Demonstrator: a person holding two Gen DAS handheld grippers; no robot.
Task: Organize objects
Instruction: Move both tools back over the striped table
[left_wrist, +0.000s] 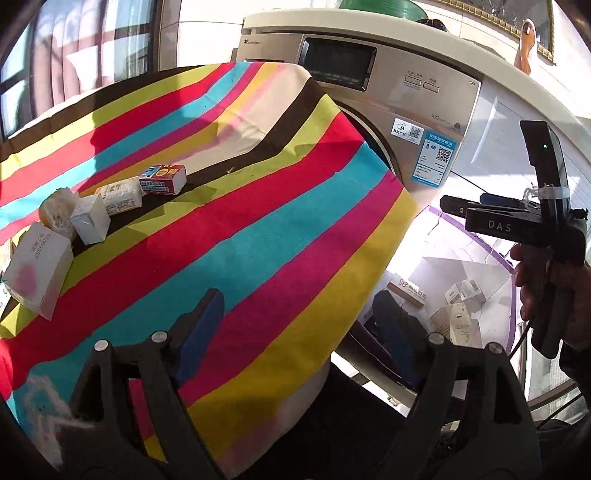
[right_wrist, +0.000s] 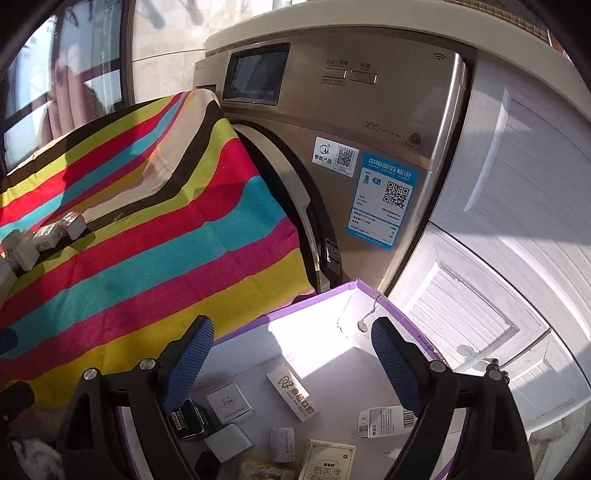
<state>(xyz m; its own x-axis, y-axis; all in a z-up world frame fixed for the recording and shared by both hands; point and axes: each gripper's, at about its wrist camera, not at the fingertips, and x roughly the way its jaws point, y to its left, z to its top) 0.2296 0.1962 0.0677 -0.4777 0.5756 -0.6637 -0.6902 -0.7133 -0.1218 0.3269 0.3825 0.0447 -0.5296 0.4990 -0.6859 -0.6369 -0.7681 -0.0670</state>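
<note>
Blue-padded fingers of the left claw (left_wrist: 295, 332) are spread wide over the striped cloth (left_wrist: 229, 229) on the table, nothing between them. Small boxes (left_wrist: 110, 210) are lined up on the cloth's far left. The right claw (right_wrist: 291, 365) is likewise held wide and empty above a purple-edged box (right_wrist: 325, 291), in which several small packages (right_wrist: 291, 395) are laid. A washer (right_wrist: 369, 129) is seen behind, touching the cloth's edge, with white panelled cabinets (right_wrist: 517, 206) beside it and a window (left_wrist: 55, 55) at left.
</note>
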